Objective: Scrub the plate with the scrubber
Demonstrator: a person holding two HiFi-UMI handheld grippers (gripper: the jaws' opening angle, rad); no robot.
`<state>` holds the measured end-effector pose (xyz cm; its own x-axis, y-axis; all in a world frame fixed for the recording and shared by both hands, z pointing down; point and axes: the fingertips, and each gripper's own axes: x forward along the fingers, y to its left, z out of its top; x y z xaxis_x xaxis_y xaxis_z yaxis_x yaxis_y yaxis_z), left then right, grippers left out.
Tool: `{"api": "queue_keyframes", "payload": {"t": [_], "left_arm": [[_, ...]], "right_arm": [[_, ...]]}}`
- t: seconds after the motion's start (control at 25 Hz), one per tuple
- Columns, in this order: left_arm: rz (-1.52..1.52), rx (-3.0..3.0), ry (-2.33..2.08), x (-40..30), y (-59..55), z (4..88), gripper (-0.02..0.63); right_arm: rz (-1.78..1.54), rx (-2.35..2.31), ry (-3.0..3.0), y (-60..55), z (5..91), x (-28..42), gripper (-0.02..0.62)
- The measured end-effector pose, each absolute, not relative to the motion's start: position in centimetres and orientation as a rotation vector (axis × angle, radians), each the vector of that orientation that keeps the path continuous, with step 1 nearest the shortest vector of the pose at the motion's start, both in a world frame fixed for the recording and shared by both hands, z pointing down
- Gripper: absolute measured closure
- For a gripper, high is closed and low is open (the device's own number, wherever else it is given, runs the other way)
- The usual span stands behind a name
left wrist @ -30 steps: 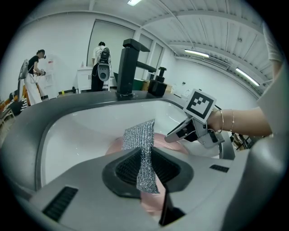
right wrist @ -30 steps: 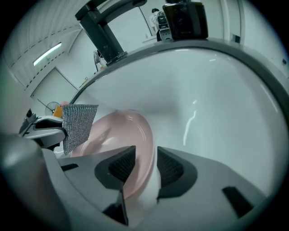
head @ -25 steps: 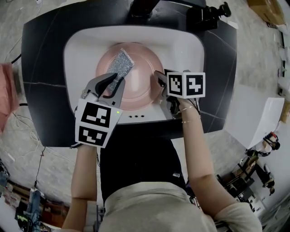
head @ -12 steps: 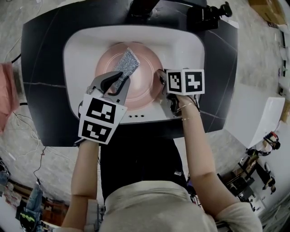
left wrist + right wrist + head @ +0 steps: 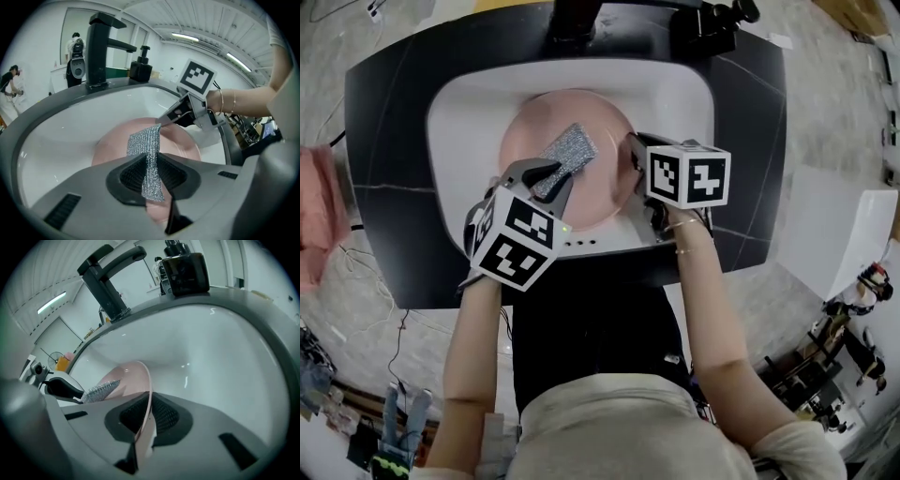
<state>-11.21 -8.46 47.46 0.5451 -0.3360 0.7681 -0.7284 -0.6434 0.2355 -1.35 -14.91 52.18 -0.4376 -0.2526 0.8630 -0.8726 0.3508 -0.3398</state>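
1. A dark grey tabletop (image 5: pixel 384 141) fills the upper half of the head view and wraps round the basin.
2. An oval white sink basin (image 5: pixel 459 122) is sunk into the middle of it. A black angular faucet (image 5: pixel 572 23) stands on the basin's upper edge, at top centre. A black soap dispenser (image 5: pixel 140 68) stands just to the right of the faucet.
3. A round pink plate (image 5: pixel 530 127) sits inside the basin, at the centre of the frame.
4. The right gripper (image 5: pixel 630 155) comes in from the lower right. Its jaws have just been closing and now pinch the plate's right rim. In the right gripper view the rim runs edge-on between the pads.
5. The left gripper (image 5: pixel 551 178) comes in from the lower left, with its jaws pressed together on the near end of the scrubber.
6. The silver mesh rectangular scrubber (image 5: pixel 570 148) points up and to the right over the plate's face. Its free end is near the right gripper's jaws. Whether it touches the plate cannot be told.
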Motion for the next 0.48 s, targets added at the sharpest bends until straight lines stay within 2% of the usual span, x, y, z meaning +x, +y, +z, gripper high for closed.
{"api": "queue_keyframes", "payload": {"t": [0.48], "left_arm": [[1.236, 2.363, -0.535, -6.3, -5.4, 50.2, 0.522]], "right_arm": [[1.047, 1.037, -1.980, -15.5, 50.3, -1.1, 0.564]]}}
